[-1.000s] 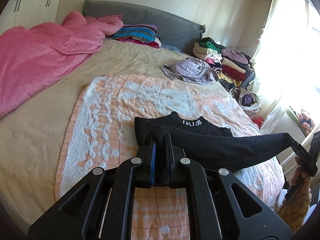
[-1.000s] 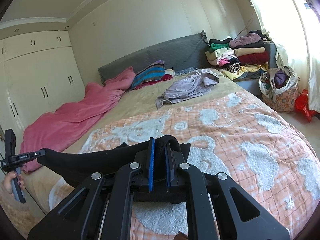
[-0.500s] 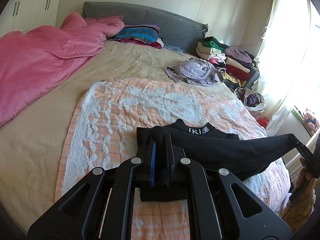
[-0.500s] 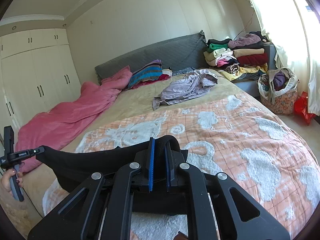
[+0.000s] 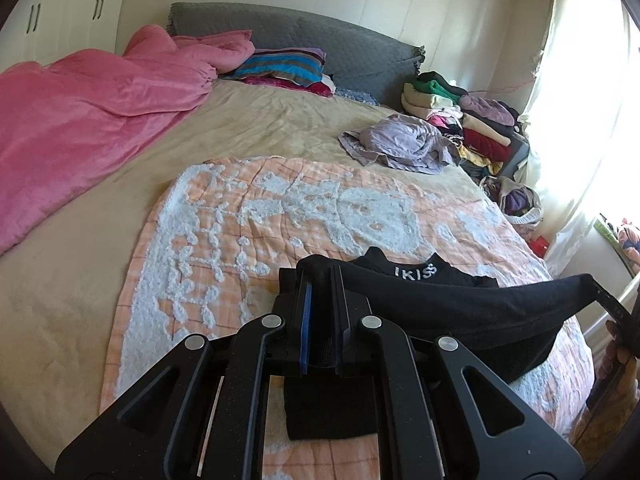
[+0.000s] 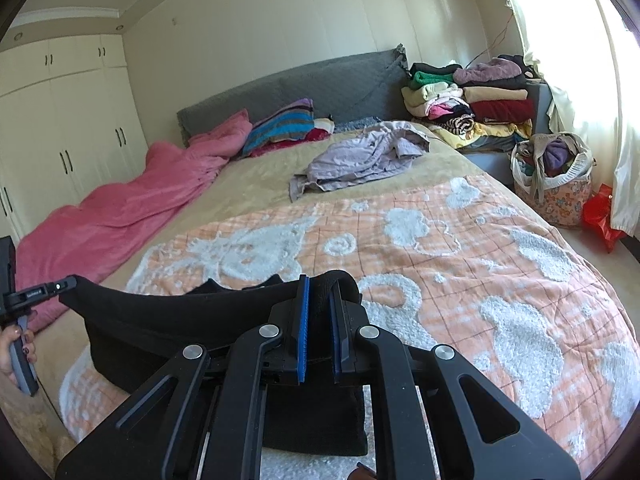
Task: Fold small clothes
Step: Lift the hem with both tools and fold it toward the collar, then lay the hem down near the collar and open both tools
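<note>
A small black garment (image 5: 460, 308) with a white "IKISS" waistband print hangs stretched between my two grippers above an orange and white quilt (image 5: 248, 216). My left gripper (image 5: 320, 280) is shut on one corner of it. My right gripper (image 6: 320, 286) is shut on the other corner; it also shows at the right edge of the left wrist view (image 5: 600, 292). The garment (image 6: 180, 320) sags in the middle, and its lower part rests on the quilt (image 6: 460, 248). The left gripper shows at the left edge of the right wrist view (image 6: 64, 283).
A crumpled lilac garment (image 5: 404, 142) lies further up the bed. A pink duvet (image 5: 80, 112) covers the left side. Striped pillows (image 5: 280, 66) lean on the grey headboard. Stacked folded clothes (image 6: 468, 98) and a full laundry bag (image 6: 554, 176) stand by the window.
Both grippers have lifted and drawn back toward the foot of the bed with the black garment. More of the garment now hangs below the jaws.
</note>
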The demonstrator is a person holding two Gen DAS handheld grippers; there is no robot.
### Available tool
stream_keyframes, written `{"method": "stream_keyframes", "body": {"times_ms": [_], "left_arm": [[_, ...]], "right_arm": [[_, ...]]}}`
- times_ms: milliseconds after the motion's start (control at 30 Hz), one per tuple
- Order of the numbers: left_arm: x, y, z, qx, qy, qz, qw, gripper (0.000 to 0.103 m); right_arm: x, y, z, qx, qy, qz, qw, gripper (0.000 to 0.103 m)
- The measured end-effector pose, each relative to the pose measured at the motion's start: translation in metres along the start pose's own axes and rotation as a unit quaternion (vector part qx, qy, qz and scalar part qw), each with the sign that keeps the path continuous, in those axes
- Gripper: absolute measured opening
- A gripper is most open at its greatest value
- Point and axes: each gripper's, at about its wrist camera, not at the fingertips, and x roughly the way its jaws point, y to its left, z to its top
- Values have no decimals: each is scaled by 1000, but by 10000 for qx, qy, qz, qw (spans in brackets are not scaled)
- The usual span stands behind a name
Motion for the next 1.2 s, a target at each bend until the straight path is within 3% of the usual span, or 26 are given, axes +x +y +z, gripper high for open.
{"method": "stream_keyframes", "body": {"times_ms": [767, 900, 1000, 1100, 1200], "left_arm": [[79, 24, -15, -20, 354, 289, 9990, 6], [88, 31, -18, 5, 323, 617, 9976, 7], [90, 39, -17, -135, 338, 524, 9980, 7], [86, 39, -17, -101, 249, 525, 9983, 10], [79, 35, -18, -10, 164, 460, 9988, 27]], "right_arm": [[85, -15, -26, 193, 605, -475, 9969, 8], [94, -16, -30, 205, 683, -543, 9960, 8], [101, -14, -32, 159, 743, -623, 9952, 9], [103, -14, -34, 164, 717, -738, 9946, 25], [98, -14, -35, 176, 617, -826, 9945, 31]]}}
